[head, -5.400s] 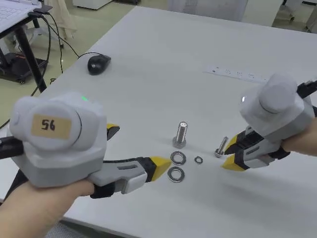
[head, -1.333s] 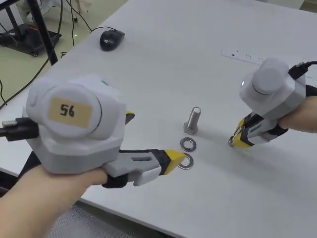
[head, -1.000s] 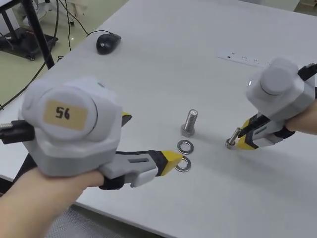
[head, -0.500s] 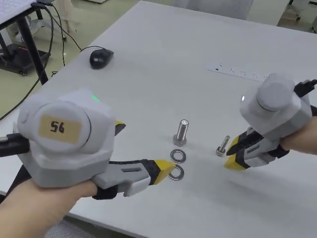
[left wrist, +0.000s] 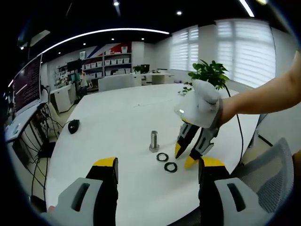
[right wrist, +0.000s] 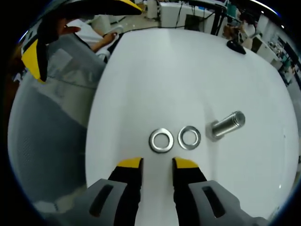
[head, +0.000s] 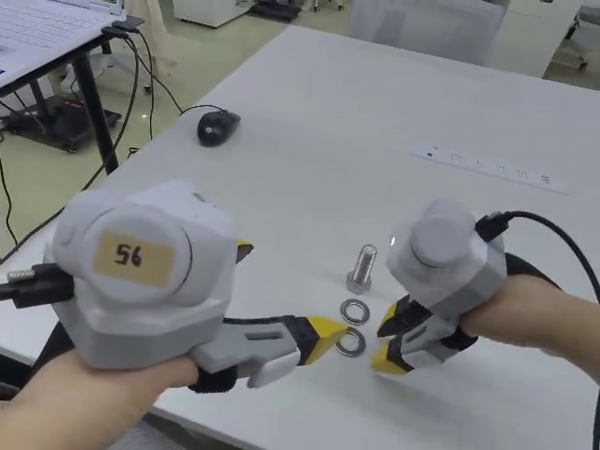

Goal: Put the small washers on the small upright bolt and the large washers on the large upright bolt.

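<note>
The large bolt (head: 361, 269) stands upright on the white table (head: 309, 141). In front of it lie two large washers side by side, one nearer the bolt (head: 354, 311) and one nearer me (head: 350, 342). My right gripper (head: 386, 337) hovers just right of them, open by a narrow gap with nothing in it. In the right gripper view both washers (right wrist: 161, 140) (right wrist: 190, 137) lie just ahead of its jaws, with the bolt (right wrist: 228, 125) beyond. My left gripper (head: 283, 291) is wide open just left of the washers (left wrist: 170, 167), facing the right gripper (left wrist: 184, 157).
A black mouse (head: 217, 127) lies at the far left of the table and a white power strip (head: 487, 167) at the far right. The table's front edge runs close under both grippers. A grey chair (right wrist: 51, 117) stands beyond that edge.
My right gripper has moved left, away from the small bolt it was beside, to just right of the two large washers. The left gripper has stayed by the washers.
</note>
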Action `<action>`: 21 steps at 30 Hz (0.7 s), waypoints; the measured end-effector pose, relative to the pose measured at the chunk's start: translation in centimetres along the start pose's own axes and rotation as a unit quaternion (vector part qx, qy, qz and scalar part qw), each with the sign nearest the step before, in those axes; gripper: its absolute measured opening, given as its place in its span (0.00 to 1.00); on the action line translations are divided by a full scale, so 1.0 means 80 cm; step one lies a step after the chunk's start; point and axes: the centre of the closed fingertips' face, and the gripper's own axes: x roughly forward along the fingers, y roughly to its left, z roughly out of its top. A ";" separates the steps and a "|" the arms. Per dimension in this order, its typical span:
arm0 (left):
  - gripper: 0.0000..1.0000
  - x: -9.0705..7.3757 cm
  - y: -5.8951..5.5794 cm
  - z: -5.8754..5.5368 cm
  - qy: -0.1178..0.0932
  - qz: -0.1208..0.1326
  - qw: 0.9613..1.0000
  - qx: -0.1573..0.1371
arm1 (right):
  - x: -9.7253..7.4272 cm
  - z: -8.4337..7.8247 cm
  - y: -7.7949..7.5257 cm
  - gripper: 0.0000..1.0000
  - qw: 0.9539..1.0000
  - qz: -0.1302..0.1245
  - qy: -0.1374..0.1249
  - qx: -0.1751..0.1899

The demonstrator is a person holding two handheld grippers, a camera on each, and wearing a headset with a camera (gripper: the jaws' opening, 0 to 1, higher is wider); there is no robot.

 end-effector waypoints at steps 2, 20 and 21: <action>0.69 -0.001 0.001 0.000 -0.002 0.002 1.000 -0.003 | 0.004 0.002 -0.002 0.27 1.000 -0.004 0.001 -0.003; 0.68 -0.007 0.008 -0.008 -0.001 0.018 1.000 -0.016 | 0.017 0.028 0.006 0.27 0.998 0.002 0.017 -0.062; 0.68 -0.008 0.008 -0.008 0.000 0.019 1.000 -0.015 | 0.017 0.028 0.006 0.27 0.998 0.002 0.018 -0.063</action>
